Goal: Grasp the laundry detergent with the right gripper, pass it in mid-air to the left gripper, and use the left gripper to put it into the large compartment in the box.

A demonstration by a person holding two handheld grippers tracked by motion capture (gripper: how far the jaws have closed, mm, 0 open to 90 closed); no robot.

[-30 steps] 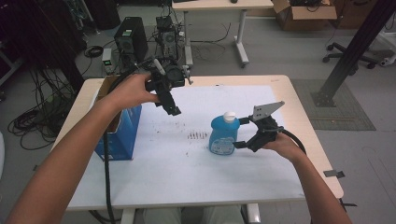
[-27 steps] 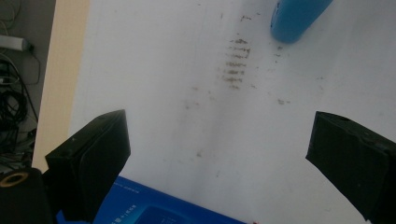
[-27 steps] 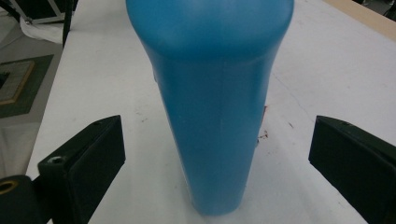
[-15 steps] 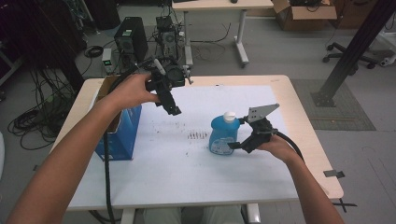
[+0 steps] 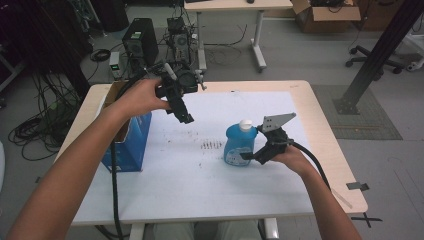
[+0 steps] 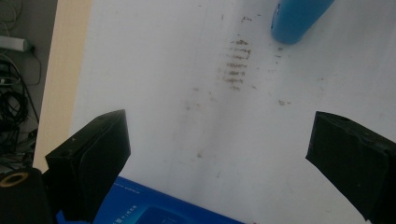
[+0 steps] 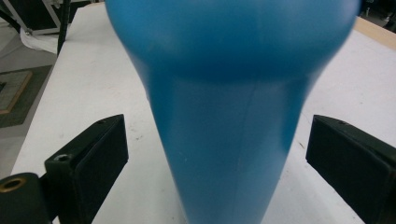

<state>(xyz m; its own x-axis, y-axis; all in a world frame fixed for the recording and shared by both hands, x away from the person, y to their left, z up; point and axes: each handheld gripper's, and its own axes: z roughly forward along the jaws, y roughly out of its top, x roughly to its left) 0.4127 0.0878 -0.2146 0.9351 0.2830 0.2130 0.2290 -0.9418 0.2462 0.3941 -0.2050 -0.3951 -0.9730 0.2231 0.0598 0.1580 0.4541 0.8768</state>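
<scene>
Blue and rounded, one plastic bottle with a white cap (image 5: 239, 145) is seen upright on the white table top (image 5: 210, 195), right of centre and well clear of every edge, with bare surface all around it. It is flanked by the spread jaws of the right gripper (image 5: 250, 155), neither jaw pressing it. One blue cardboard box (image 5: 131, 142) is seen far left of the bottle at the table's left edge, and the left gripper (image 5: 184, 117) is held released in the air above open table between them.

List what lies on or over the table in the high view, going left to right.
Open blue cardboard box → left black two-jaw gripper, held above the table → patch of brown specks → blue plastic bottle with white cap → right black two-jaw gripper, jaws open around the bottle.
</scene>
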